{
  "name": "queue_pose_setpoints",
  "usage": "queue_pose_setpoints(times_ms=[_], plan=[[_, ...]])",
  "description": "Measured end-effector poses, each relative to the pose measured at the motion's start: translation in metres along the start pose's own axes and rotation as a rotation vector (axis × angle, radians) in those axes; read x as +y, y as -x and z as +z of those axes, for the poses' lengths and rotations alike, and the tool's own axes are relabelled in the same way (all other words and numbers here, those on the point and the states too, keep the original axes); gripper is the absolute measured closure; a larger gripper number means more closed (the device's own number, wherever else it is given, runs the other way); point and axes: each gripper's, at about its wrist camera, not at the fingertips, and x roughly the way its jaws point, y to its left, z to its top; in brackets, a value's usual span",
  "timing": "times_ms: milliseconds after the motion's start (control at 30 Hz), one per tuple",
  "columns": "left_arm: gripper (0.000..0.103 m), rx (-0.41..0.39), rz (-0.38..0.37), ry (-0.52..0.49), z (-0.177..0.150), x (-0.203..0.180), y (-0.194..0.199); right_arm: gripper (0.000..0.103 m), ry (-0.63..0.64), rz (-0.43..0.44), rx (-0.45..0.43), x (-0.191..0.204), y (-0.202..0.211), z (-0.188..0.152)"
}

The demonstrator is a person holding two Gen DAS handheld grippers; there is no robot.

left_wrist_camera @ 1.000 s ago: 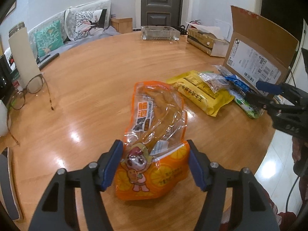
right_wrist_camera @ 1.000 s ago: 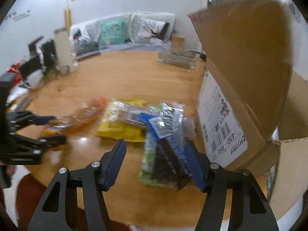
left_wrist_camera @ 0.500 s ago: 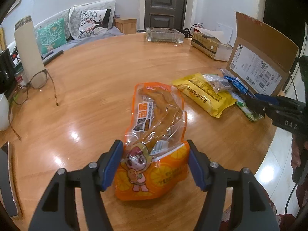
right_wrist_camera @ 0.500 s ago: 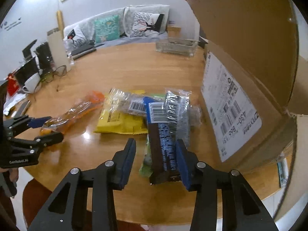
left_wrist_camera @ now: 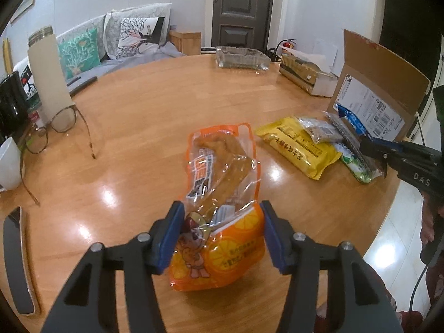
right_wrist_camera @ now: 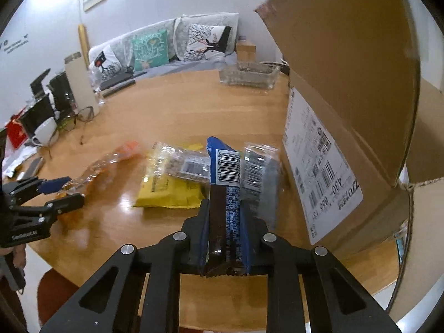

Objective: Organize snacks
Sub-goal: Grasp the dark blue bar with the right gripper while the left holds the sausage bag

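Note:
My left gripper (left_wrist_camera: pixel 220 234) is open, its blue pads on either side of the near end of an orange snack bag (left_wrist_camera: pixel 219 199) that lies on the round wooden table (left_wrist_camera: pixel 133 127). My right gripper (right_wrist_camera: pixel 226 233) is shut on a long blue-and-black snack pack (right_wrist_camera: pixel 226 191) and holds it above the table beside the open cardboard box (right_wrist_camera: pixel 347 127). A yellow pack (right_wrist_camera: pixel 169 191), a clear nut pack (right_wrist_camera: pixel 180 163) and a clear dark pack (right_wrist_camera: pixel 258 172) lie under and beside it. The right gripper also shows in the left wrist view (left_wrist_camera: pixel 377 152).
Glasses (left_wrist_camera: pixel 63 127), a white mug (left_wrist_camera: pixel 9 166), a white cylinder (left_wrist_camera: pixel 48 75) and a phone (left_wrist_camera: pixel 16 260) are on the table's left. A glass tray (left_wrist_camera: pixel 241 61) and a tissue box (left_wrist_camera: pixel 305 77) stand at the far side. The table edge runs close on the right.
My right gripper has closed on the blue-and-black pack and raised it off the pile. My left gripper has stayed open around the orange bag.

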Motion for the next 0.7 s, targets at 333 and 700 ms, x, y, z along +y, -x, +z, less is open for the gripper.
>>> queue_pose_setpoints(times_ms=[333, 700], plan=[[0.033, 0.016, 0.008, -0.022, -0.01, 0.011, 0.001, 0.088, 0.018, 0.051, 0.0, 0.008, 0.003, 0.0], [0.03, 0.06, -0.002, -0.026, -0.004, 0.015, -0.01, 0.088, 0.028, 0.127, -0.011, 0.011, -0.002, 0.003]])
